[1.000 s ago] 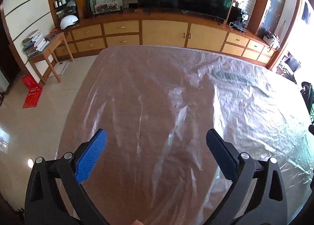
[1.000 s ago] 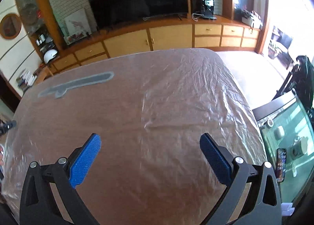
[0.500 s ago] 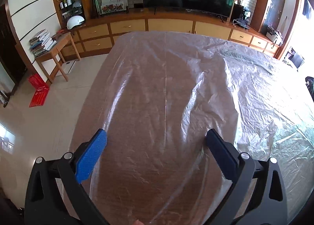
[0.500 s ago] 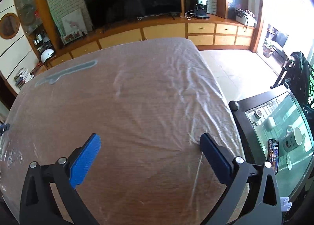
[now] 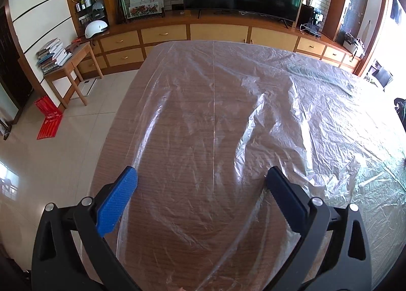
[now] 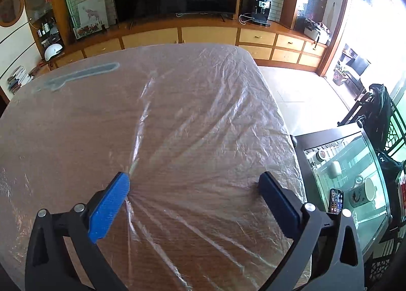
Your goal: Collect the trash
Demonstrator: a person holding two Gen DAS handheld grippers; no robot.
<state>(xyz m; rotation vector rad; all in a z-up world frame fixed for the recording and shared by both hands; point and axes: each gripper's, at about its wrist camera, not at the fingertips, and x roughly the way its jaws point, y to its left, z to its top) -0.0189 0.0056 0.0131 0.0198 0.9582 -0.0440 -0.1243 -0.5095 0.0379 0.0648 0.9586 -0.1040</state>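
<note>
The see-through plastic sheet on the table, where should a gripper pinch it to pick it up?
Pinch a raised wrinkle, not the flat part. The thin clear plastic sheet lies nearly flat on the brown wooden table, so there is little to grab. The tall fold stands up ahead of the open left hand-held gripper; come from above, one finger on each side of it.

Table (image 5: pixel 177 143) brown, fine horizontal wood grain. Plastic sheet (image 5: pixel 291 103) clear, shiny white creases. Left gripper (image 5: pixel 200 184) and right gripper (image 6: pixel 192 184) black frame, blue textured pads. Floor (image 5: pixel 50 164) beige tiles. Helmet (image 5: pixel 96 28) white. Cabinets (image 6: pixel 208 35) light yellow fronts, orange-brown frame.
</note>
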